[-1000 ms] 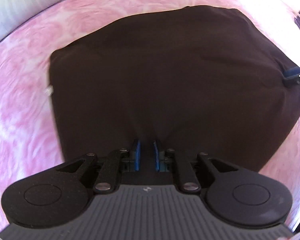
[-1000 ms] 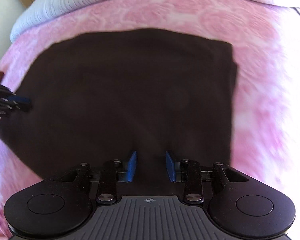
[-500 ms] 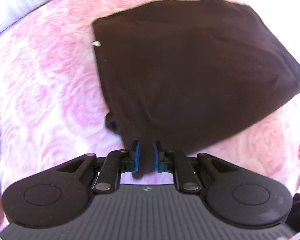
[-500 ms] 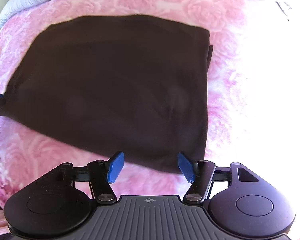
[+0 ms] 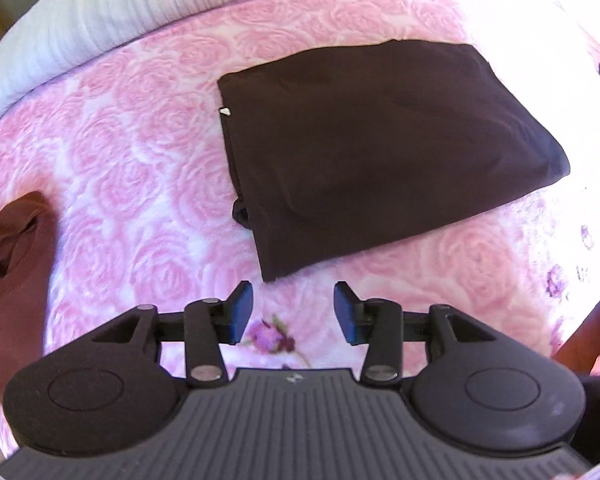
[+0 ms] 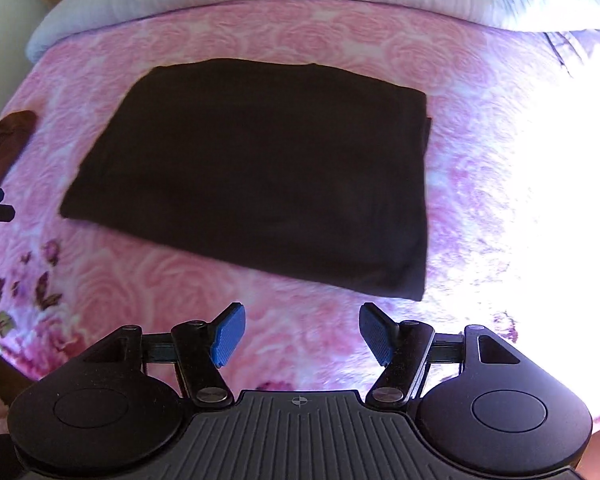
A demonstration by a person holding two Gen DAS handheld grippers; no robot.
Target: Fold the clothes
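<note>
**Folded dark garment at rest on a bed, both grippers released**

Pink rose-patterned bedding [image 5: 132, 184] formed the working surface, bordered along its far edge by a pale ribbed pillow or cover [image 5: 100, 16]. A dark folded garment [image 5: 380, 152] was laid flat on the bedding as a roughly rectangular bundle. In the left wrist view, its near corner was seen just ahead of the left gripper [image 5: 293, 312], with a strip of bare bedding between cloth and fingertips. A small pale tag [image 5: 224, 111] was visible at the garment's left edge, and a loose fold of fabric protruded lower on that same edge. The left gripper's jaws were spread wide apart and nothing was held between them.

In the right wrist view, the garment [image 6: 268, 168] was shown with its right edge running straight and a second layer just visible behind it near the upper corner. The near edge ran slanted across the frame, well clear of the right gripper [image 6: 301, 332], whose blue pads [image 6: 229, 334] were likewise parted widely and empty. Part of the left gripper was seen at the far left of this view, apart from the garment's left corner.

Open bedding surrounded the garment on all sides. A reddish-brown cloth [image 5: 8, 264] lay at the left margin, well apart from the garment. The right portion of the bed was overexposed and no detail could be read there.
</note>
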